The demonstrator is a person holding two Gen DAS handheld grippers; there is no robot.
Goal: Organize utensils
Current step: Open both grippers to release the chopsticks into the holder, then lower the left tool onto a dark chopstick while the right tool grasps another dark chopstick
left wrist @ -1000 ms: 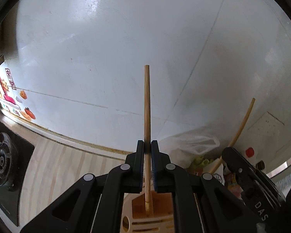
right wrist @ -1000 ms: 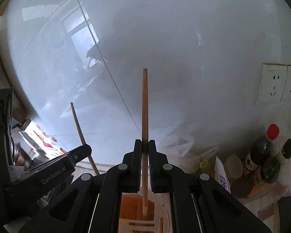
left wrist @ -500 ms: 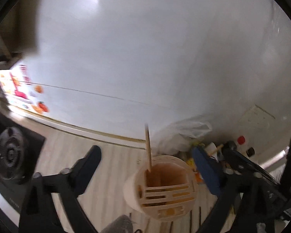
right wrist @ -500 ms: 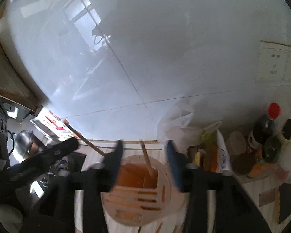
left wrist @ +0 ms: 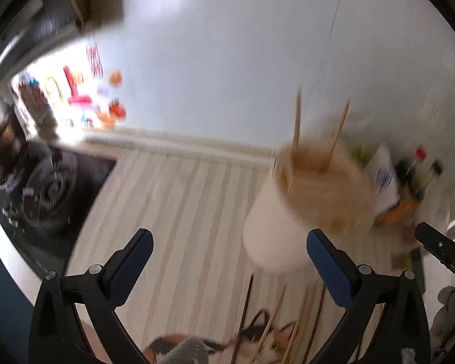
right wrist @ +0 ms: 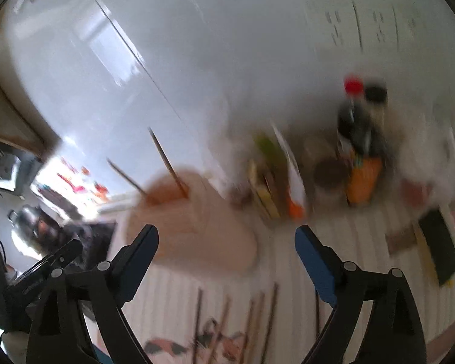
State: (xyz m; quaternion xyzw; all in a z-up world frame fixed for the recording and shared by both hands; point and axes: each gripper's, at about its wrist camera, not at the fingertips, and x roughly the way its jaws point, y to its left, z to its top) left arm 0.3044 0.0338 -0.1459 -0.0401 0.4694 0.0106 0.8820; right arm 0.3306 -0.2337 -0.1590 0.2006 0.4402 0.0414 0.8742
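Left wrist view: left hand-held gripper (left wrist: 227, 250) jaws spread, just opened, nothing between. Two chopsticks (left wrist: 296, 124) stand in utensil holder (left wrist: 291, 212) toward worktop (left wrist: 179, 200) rear; loose chopsticks (left wrist: 276, 318) at near edge. Stove (left wrist: 51, 188) left.

Right wrist view: right hand-held gripper (right wrist: 226, 247) likewise spread, just opened, empty. Only here: bottles (right wrist: 358, 130) and wall sockets (right wrist: 364, 24), right rear.

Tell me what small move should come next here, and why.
Probably lower the left gripper toward the loose chopsticks lying on the counter below the holder. Two chopsticks already stand in the holder, both grippers' fingers have just been opening with nothing between them, and several sticks remain on the counter.
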